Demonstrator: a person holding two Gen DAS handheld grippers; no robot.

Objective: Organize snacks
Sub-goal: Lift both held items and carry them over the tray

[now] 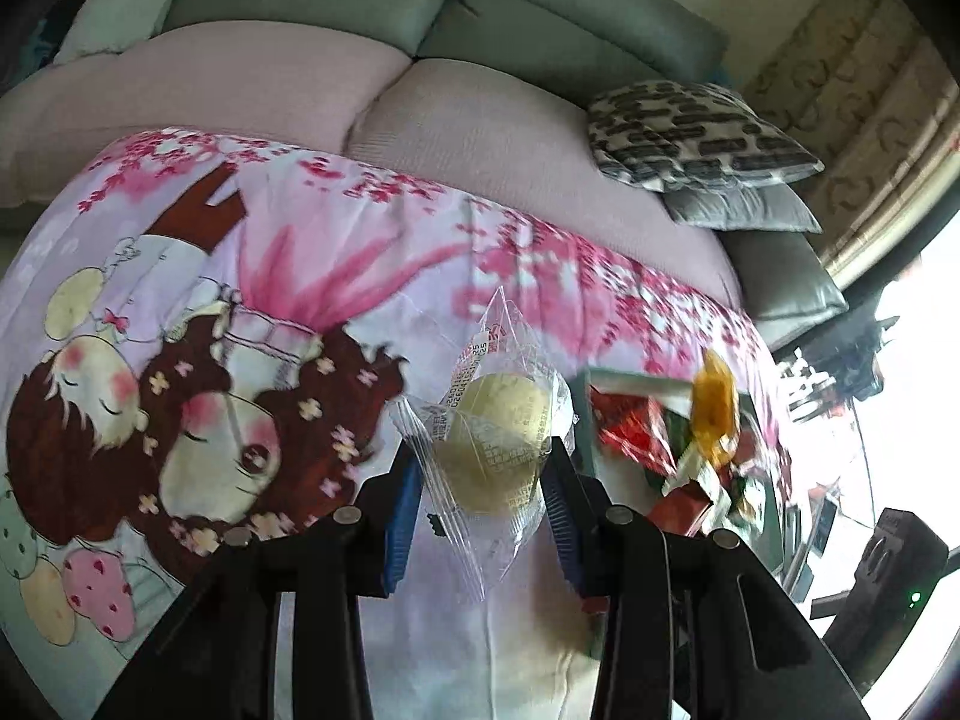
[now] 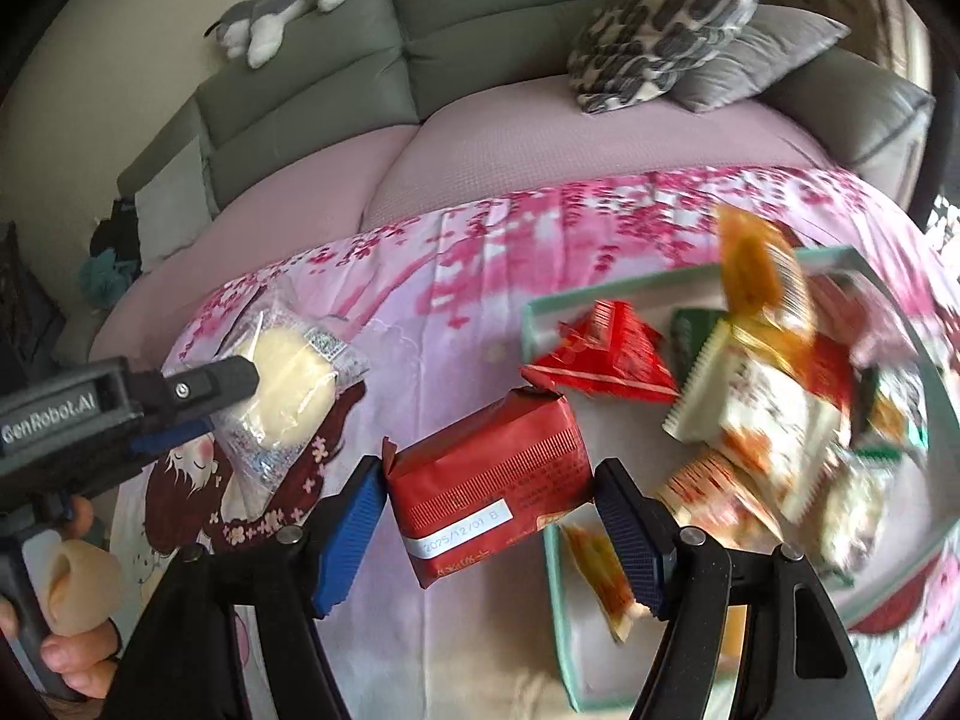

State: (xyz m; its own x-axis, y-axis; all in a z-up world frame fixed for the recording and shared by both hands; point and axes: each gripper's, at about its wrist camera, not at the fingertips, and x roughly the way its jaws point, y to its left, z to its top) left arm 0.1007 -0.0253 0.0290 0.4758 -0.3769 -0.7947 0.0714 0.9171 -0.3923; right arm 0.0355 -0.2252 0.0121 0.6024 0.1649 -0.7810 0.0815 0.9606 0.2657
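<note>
Plainly, both hands are loaded. The left hand-held gripper (image 1: pixel 483 483) is closed narrow on a clear-wrapped pale cake (image 1: pixel 489 450); its blue pads pinch the wrapper at both sides, with loose film hanging below the jaws. The right hand-held gripper (image 2: pixel 489 531) stands wider, clamped across a red pack (image 2: pixel 489 477) that sits tilted between its pads with the date label facing the camera. Both snacks hang above the printed sheet (image 2: pixel 384 276) that covers the surface in front of the sofa (image 2: pixel 336 78).

Ahead and to the right of the right hand-held gripper lies a pale green tray (image 2: pixel 561 600) heaped with snacks. The pile is blurred.

What could go wrong: the cake is held largely by slick film, so a quick swing or a loosened squeeze could let it slide out — or a harder squeeze could crush the soft cake. The red pack is gripped at a slant, near one end on the left side; it may pivot and drop short of the tray. The heap also rises above the tray's rim, so setting another pack on it could tip one over the edge, such as the orange packet (image 2: pixel 759 267) standing highest.

Counts: two hand-held grippers, one clear-wrapped cake, one red pack in hand, one tray. In the tray I make out one red triangular packet (image 2: pixel 612 357) and at least two orange ones; the rest is too smeared to count. Two cushions on the sofa, one plush toy (image 2: pixel 288 0).
</note>
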